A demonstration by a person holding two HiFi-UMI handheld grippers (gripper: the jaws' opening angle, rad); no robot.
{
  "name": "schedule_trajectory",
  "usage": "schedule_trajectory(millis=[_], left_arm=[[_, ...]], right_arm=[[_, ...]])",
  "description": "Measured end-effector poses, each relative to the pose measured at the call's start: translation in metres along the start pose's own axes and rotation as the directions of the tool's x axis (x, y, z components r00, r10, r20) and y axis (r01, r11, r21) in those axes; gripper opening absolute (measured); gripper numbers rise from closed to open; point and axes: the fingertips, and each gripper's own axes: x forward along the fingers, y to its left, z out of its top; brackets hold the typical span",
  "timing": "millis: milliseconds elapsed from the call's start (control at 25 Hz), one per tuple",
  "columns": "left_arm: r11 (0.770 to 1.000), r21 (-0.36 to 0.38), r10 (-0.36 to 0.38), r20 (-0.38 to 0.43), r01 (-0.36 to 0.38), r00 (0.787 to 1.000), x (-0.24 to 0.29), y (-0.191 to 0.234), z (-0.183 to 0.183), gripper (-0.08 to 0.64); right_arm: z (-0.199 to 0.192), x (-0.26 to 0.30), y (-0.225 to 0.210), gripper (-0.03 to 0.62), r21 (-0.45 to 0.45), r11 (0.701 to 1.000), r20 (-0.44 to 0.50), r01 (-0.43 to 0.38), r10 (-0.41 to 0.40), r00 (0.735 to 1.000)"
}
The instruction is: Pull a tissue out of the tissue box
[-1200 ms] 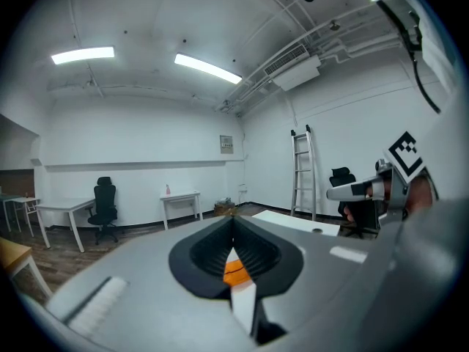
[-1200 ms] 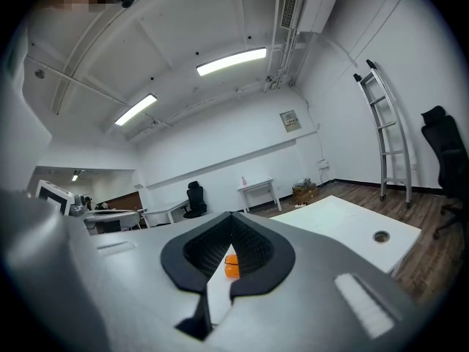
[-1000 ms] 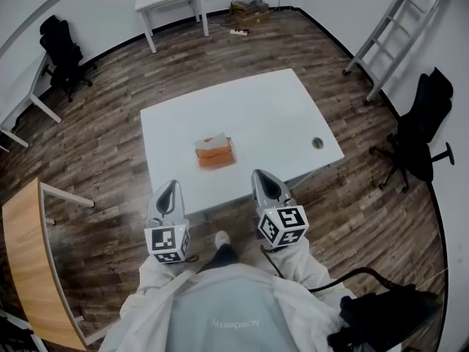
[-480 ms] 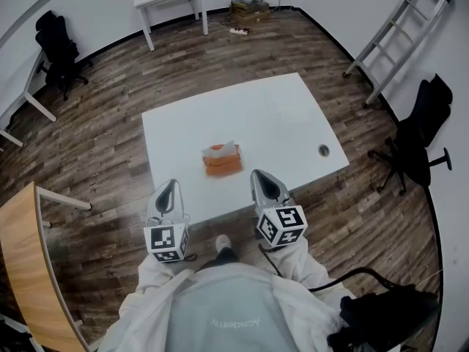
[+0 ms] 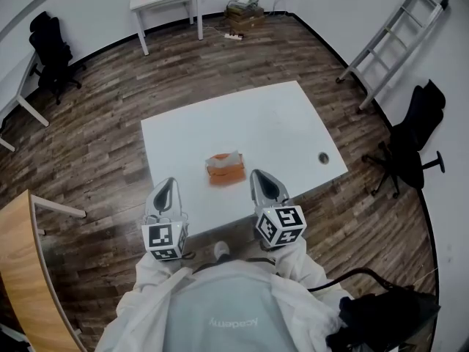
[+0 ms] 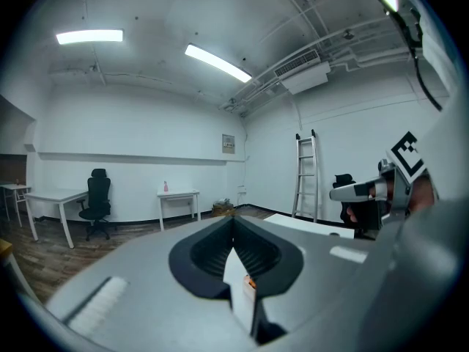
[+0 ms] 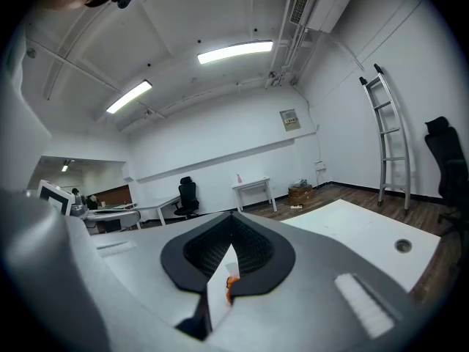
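The white table (image 5: 278,123) fills the middle of my head view, and I stand at its 6 o'clock edge. The left gripper (image 5: 167,185) and the right gripper (image 5: 259,175) both hover there, short of the box. Each has its jaws clenched together on nothing, and only a sliver of orange shows through the slit below the pads. The orange tissue box (image 5: 226,173) sits on the table near that edge, at roughly 1 o'clock from the left gripper and 10 o'clock from the right. A white tissue (image 5: 229,157) pokes from its top. It is small from up here, so I'd guess rather than swear that it is one loose tuft. To do this well, I judge I should spread the right jaws before reaching in and come over the box from 6 o'clock. I'd pinch only the tuft near its tip. Meanwhile the left gripper should press down on the box's 9 o'clock end so the light box doesn't lift when I pull straight up.
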Motion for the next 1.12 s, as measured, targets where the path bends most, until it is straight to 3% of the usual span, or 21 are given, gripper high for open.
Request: schedule_trajectory(millis=[1120], left_arm=[[0.997,-0.054,-0.060,-0.029,0.058,0.998,0.036,-0.005,-0.011,0.000]], right_arm=[[-0.001,0.011,-0.022,0.002,-0.036,0.997,-0.050,0.064,-0.066,0.997]])
